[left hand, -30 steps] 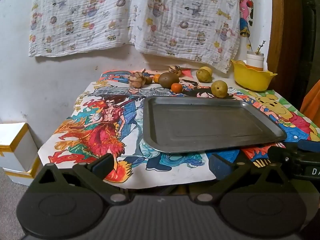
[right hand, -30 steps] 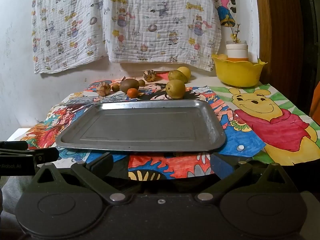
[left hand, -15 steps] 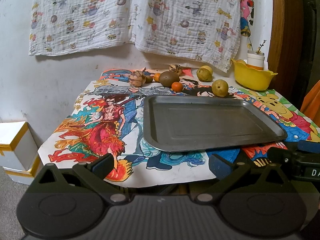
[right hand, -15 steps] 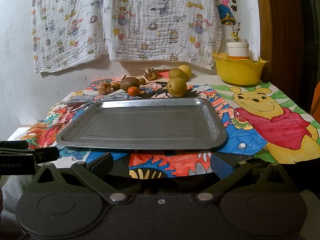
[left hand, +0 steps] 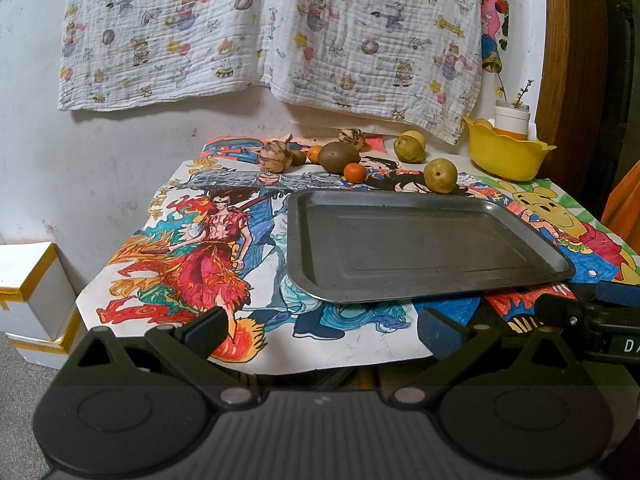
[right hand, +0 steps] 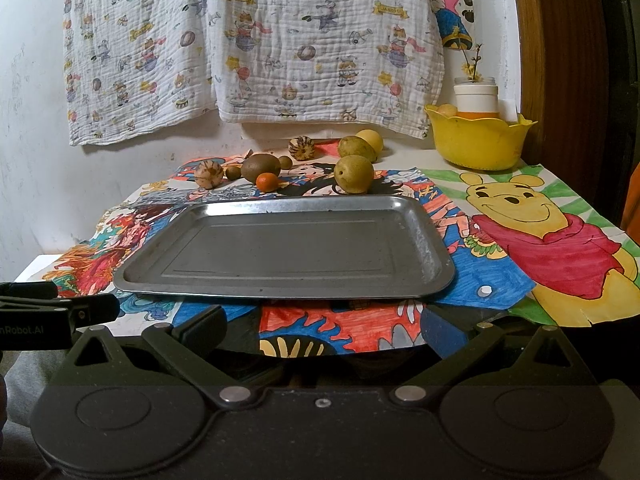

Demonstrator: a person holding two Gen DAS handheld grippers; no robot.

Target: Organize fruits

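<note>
The flat grey metal tray [right hand: 288, 248] lies bare on coloured cartoon drawings [right hand: 548, 236], scattered pears, kiwi and small oranges [right hand: 354, 173] behind it, while the left gripper [left hand: 320, 330], lettered "nRobot.AI", and right gripper [right hand: 322, 330], its lettering cut to "DA", both gape empty.

Both wrist views low, sitting off the table's near edge, facing the back wall. Left wrist off toward the left corner, angled right; right wrist more centred. Shared by the 2: metal tray [left hand: 416, 248] [right hand: 288, 248], fruit row behind, yellow bowl [left hand: 505, 156] [right hand: 478, 142].
</note>
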